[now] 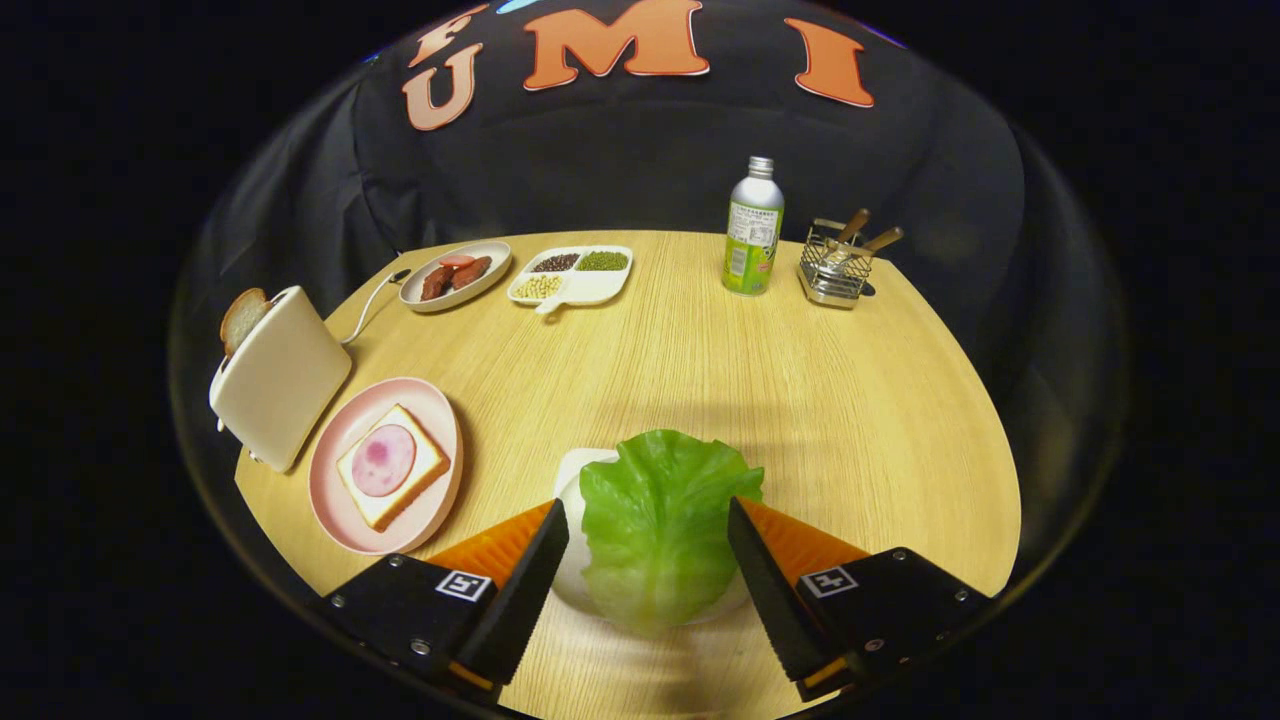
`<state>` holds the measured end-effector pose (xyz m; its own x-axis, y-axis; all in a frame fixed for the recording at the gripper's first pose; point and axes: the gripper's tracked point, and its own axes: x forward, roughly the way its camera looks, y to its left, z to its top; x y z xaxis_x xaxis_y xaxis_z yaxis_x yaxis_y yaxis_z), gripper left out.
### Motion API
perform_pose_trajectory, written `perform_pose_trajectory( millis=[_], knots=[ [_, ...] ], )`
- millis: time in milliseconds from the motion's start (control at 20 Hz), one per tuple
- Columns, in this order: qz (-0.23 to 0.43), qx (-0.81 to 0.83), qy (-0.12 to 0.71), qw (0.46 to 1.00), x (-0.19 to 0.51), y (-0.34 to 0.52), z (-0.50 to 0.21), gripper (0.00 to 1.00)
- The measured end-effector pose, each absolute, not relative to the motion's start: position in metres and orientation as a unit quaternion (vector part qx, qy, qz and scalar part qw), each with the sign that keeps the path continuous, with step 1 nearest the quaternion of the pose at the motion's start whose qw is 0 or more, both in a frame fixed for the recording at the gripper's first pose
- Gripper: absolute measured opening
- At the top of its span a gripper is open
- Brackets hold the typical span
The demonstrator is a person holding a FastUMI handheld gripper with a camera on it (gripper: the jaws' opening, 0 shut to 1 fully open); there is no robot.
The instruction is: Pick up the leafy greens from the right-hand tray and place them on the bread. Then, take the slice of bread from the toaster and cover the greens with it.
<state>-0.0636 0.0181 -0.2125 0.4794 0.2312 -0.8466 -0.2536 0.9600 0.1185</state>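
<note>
I am looking along the gripper and seeing its fingers spread wide, released, with a gap on each side of the lettuce that is lying between them. I cannot tell whether either finger is brushing a leaf edge, but they are not pressing on it. The lettuce is sitting in the lower middle of the frame on a white tray, whose rim is peeking out at the leaf's left side and under its near edge.

At the lower left of the frame, left of the left finger, a pink plate is resting on the counter, carrying a slice of bread topped with a round of ham. Just beside the plate, further to the left, the toaster is standing with a second slice poking out of its slot, and its cord is trailing toward the back.

Toward the upper middle of the frame, well beyond the fingers, I am seeing an oval dish of sausage pieces and, just right of it, a divided dish holding beans. Further right a bottle is standing upright, with a wire caddy of wooden-handled utensils near it at the counter's far edge.
</note>
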Motion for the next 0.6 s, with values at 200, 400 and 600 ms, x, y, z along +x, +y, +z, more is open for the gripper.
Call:
perform_pose_trajectory(
  millis=[200,400,600],
  knots=[
    [0.135,-0.029,0.519,0.844,-0.063,0.016,-0.233,0.96],
    [0.125,-0.033,0.542,0.830,-0.065,0.011,-0.250,0.96],
    [0.117,-0.026,0.555,0.824,-0.062,0.011,-0.263,0.91]
  ],
)
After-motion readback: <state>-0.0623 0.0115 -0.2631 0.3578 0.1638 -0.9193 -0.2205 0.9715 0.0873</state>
